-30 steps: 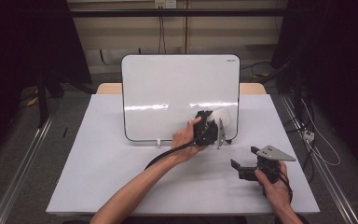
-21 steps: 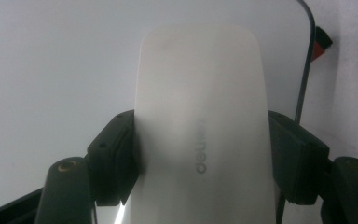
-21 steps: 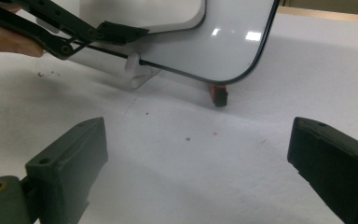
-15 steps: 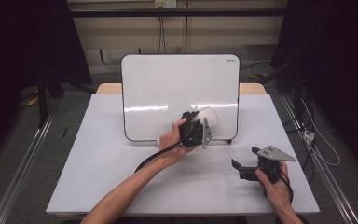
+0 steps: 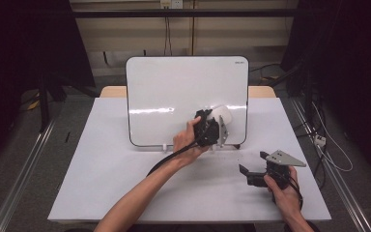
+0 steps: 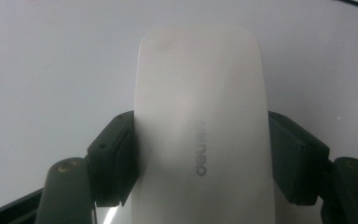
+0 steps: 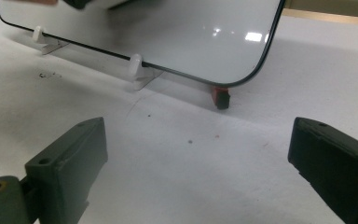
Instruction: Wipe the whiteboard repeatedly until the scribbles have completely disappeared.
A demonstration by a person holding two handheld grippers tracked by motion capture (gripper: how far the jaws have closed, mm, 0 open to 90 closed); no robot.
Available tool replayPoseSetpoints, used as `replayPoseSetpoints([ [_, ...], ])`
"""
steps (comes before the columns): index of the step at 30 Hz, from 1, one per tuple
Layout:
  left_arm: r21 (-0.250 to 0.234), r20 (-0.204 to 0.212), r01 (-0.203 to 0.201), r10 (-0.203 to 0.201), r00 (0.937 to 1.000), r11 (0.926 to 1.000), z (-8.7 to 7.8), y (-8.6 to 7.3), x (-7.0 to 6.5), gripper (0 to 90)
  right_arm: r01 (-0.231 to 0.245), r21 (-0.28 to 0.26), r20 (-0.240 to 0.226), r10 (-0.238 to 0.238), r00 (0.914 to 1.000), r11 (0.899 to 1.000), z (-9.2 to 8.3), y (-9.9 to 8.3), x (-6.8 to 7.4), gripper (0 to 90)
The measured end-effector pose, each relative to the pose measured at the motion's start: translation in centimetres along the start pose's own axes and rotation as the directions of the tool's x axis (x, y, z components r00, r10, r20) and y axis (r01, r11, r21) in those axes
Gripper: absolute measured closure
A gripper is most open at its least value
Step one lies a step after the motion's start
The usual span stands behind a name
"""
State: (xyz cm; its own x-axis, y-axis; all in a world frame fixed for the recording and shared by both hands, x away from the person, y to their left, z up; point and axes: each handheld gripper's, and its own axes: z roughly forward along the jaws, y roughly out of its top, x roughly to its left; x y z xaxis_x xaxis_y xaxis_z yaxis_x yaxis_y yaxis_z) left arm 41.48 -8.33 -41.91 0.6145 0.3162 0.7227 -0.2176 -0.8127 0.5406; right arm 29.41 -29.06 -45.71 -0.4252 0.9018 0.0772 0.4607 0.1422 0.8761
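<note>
A white whiteboard [image 5: 174, 96] stands upright on small feet at the back of the table. My left gripper [image 5: 211, 129] is shut on a white board eraser [image 5: 222, 116] and holds it against the board's lower right part. In the left gripper view the eraser [image 6: 200, 116] is clamped between both pads [image 6: 116, 158], with the board's surface behind it. My right gripper [image 5: 252, 175] rests low on the table at the right, open, with nothing between its jaws. In its own view the right gripper [image 7: 198, 158] faces the whiteboard's [image 7: 168, 32] lower corner.
The table [image 5: 101, 183] has a white cover with a few dark specks. White plastic feet [image 7: 137, 70] prop the board, and a small red and black piece [image 7: 221, 97] sits under its corner. Dark curtains and floor rails flank the table.
My left gripper slid the eraser left along the board's lower part, then back right to about where it began. The right gripper has not moved.
</note>
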Motion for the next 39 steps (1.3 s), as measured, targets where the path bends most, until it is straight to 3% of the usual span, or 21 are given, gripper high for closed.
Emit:
replayPoseSetpoints([
  [4,0.006,0.043,-0.047,0.047,0.9980,0.9989,0.2,0.8,-1.8,31.0,0.002,0.001,0.000,-0.002,1.0000,1.000,0.0,0.0,0.0,4.6],
  [6,-0.003,0.028,-0.079,0.079,0.9965,0.9969,0.3,0.8,-2.6,31.0,0.002,0.002,0.000,-0.002,1.0000,1.000,0.0,0.0,0.0,4.6],
  [9,-0.010,0.042,-0.078,0.078,0.9960,0.9969,0.2,0.4,-2.6,31.1,0.004,0.001,0.000,-0.004,1.0000,1.000,-0.1,0.0,0.0,4.5],
  [12,-0.006,0.044,-0.111,0.111,0.9928,0.9938,-0.2,0.0,-2.9,31.1,0.001,-0.002,0.001,-0.001,1.0000,1.000,-0.1,-0.1,0.0,4.6],
  [20,0.010,0.044,-0.085,0.085,0.9954,0.9963,-1.0,-1.5,-2.2,31.0,0.003,-0.001,0.003,-0.003,1.0000,1.000,-0.2,-0.1,0.0,4.6],
  [26,0.025,0.018,-0.029,0.029,0.9994,0.9993,-1.7,-2.8,-0.6,31.0,0.003,-0.003,0.004,-0.003,1.0000,1.000,-0.2,-0.1,0.0,4.6],
  [32,0.036,-0.027,0.053,-0.052,0.9983,0.9980,-2.2,-4.0,3.1,31.0,0.004,-0.001,0.004,-0.004,1.0000,1.000,-0.2,0.0,0.0,4.6],
  [36,0.022,-0.065,0.131,-0.129,0.9895,0.9912,-2.3,-4.8,5.6,31.0,0.000,-0.002,0.004,0.000,1.0000,1.000,-0.1,0.0,0.1,4.7],
  [39,0.011,-0.092,0.193,-0.191,0.9773,0.9812,-2.5,-5.4,6.9,31.0,0.005,0.000,0.002,-0.005,1.0000,1.000,-0.1,0.0,0.1,4.6],
])
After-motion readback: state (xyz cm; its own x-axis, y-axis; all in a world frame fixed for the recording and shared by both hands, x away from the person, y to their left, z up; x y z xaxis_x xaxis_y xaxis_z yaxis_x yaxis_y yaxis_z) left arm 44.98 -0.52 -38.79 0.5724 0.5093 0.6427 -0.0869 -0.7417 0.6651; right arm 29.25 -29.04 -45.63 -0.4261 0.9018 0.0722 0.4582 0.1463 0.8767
